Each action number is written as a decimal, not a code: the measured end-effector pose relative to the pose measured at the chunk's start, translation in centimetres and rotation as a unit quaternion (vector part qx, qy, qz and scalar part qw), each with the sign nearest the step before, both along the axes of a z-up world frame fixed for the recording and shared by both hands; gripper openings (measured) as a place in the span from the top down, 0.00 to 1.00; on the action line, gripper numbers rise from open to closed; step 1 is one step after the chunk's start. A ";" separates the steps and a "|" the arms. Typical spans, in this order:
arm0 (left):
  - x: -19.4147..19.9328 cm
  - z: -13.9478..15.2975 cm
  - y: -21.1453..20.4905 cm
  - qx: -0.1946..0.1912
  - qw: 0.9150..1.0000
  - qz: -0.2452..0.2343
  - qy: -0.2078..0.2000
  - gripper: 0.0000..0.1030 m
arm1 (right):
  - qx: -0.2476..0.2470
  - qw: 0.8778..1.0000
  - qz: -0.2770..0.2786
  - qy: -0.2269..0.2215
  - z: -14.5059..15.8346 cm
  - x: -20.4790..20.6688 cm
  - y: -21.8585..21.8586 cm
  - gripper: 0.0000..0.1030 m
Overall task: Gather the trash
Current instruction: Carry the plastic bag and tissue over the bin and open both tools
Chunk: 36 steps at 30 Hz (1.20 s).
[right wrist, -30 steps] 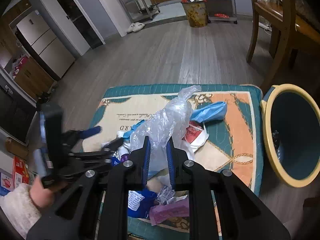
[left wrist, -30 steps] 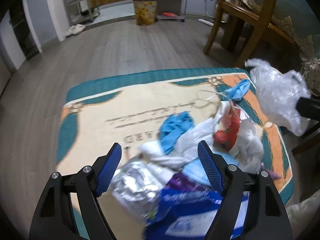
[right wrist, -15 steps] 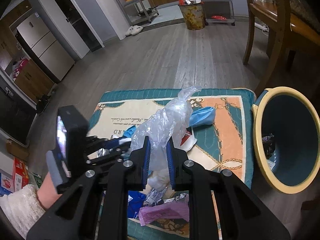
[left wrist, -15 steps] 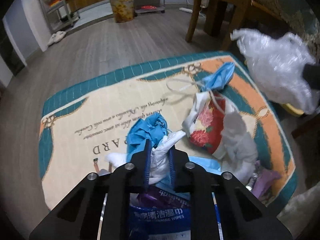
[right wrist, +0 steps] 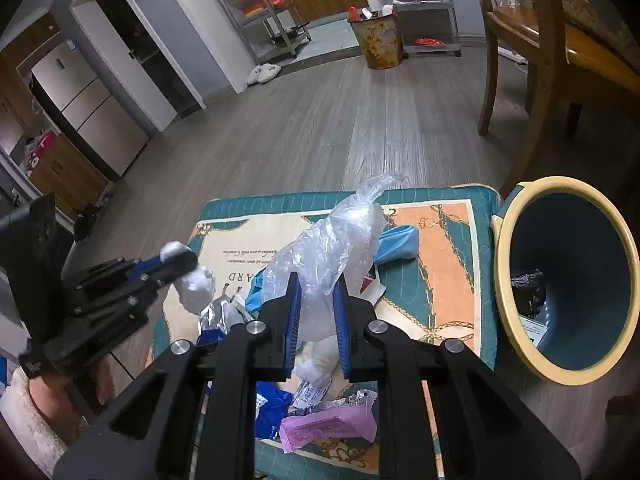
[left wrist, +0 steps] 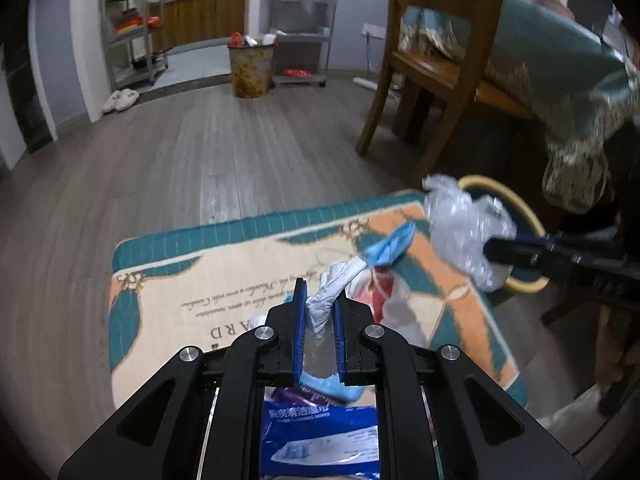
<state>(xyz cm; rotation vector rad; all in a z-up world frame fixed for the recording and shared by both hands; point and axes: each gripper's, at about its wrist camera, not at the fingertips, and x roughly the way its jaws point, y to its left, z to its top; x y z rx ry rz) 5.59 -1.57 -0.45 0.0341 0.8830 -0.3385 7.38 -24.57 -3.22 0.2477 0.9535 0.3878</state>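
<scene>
Crinkled clear plastic bag (right wrist: 332, 248) in right gripper (right wrist: 316, 316) jaws, twisted white tissue (left wrist: 326, 304) in left gripper (left wrist: 319, 332) jaws

Open wood floor (right wrist: 320, 128) from 10 to 1 o'clock beyond the mat (right wrist: 444, 248); nothing standing there short of the far yellow bin (right wrist: 380, 42). Blocked at 1 to 2 o'clock by chair legs (right wrist: 538, 92) just past the mat's far corner. At 3 o'clock, wastebasket (right wrist: 500, 280) mouth unobstructed, rim touching the mat edge. Cluttered at 6 to 8 o'clock: litter pile (right wrist: 320, 428) on the mat. Crowded at 9 o'clock by the left hand-held gripper (right wrist: 176, 258).
</scene>
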 end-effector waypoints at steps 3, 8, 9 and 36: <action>0.1 1.2 0.1 -0.009 1.000 0.003 -0.011 0.87 | -0.001 1.000 -0.004 -0.010 0.6 -0.1 -0.4 0.85; 0.6 2.6 -1.1 -0.029 0.999 0.004 -0.020 0.87 | 0.006 1.000 -0.020 -0.014 1.1 0.0 -2.3 0.85; 0.7 2.8 -1.6 -0.030 0.999 0.000 -0.023 0.87 | 0.008 0.999 -0.028 -0.017 1.3 0.1 -3.1 0.85; 4.7 -5.2 -25.8 -0.071 0.978 -0.194 0.017 0.87 | -0.035 0.976 -0.184 0.108 -7.7 1.3 -23.3 0.85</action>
